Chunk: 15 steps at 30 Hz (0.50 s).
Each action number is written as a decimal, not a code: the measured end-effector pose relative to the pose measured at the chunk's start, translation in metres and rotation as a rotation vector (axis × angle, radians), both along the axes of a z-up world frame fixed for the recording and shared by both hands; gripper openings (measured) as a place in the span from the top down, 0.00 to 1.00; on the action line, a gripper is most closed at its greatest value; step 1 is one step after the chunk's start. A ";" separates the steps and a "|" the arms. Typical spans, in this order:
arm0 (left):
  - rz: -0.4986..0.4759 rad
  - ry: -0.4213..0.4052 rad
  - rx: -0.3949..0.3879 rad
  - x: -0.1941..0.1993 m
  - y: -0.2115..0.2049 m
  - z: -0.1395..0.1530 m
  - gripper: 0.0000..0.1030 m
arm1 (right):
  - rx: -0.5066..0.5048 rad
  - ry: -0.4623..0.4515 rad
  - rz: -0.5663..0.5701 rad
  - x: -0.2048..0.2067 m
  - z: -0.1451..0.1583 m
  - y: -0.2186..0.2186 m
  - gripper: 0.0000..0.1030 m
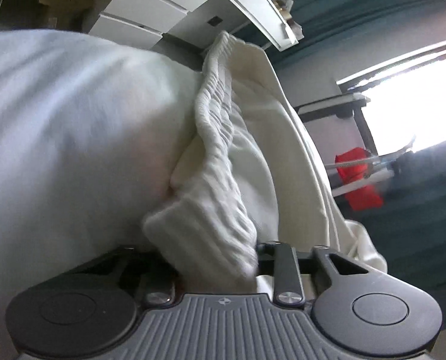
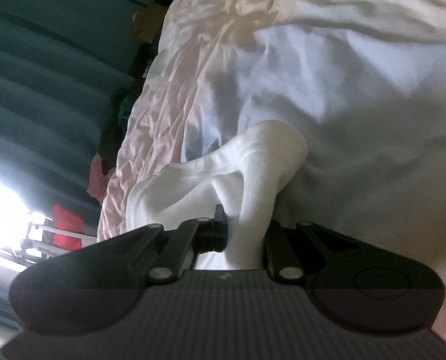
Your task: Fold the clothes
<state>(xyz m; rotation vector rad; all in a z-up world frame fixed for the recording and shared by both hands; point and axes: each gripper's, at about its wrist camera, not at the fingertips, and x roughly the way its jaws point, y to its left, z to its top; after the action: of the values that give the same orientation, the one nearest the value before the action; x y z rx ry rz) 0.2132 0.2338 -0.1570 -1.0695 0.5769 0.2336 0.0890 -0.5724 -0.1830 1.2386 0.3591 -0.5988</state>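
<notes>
A white garment with a ribbed, gathered elastic band (image 1: 213, 126) fills the left wrist view, hanging beside a larger pale sheet of its cloth (image 1: 72, 120). My left gripper (image 1: 219, 258) is shut on the ribbed band, whose thick end bulges out between the jaws. In the right wrist view, my right gripper (image 2: 244, 234) is shut on a ribbed white edge of the garment (image 2: 259, 180); the cloth rises in a bunched loop from the jaws. Its fingertips are hidden by fabric. The rest of the white garment (image 2: 358, 105) spreads over a pale pink crumpled sheet (image 2: 174, 90).
A white set of drawers (image 1: 150, 9) and a shelf stand behind the garment. Teal curtains (image 2: 42, 75) hang by a bright window (image 1: 409, 114). A red item (image 1: 358, 180) hangs on a drying rack. Dark and pink clothes (image 2: 102, 168) lie at the sheet's edge.
</notes>
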 end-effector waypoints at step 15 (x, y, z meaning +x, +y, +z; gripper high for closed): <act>-0.047 -0.013 0.125 -0.045 0.085 0.098 0.89 | -0.089 -0.097 -0.057 -0.019 0.030 0.011 0.93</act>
<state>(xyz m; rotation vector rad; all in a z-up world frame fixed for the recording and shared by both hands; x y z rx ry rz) 0.1681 0.3188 -0.0591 -0.9354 0.5678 0.2185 0.0695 -0.5612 -0.1534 1.1905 0.2143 -0.5948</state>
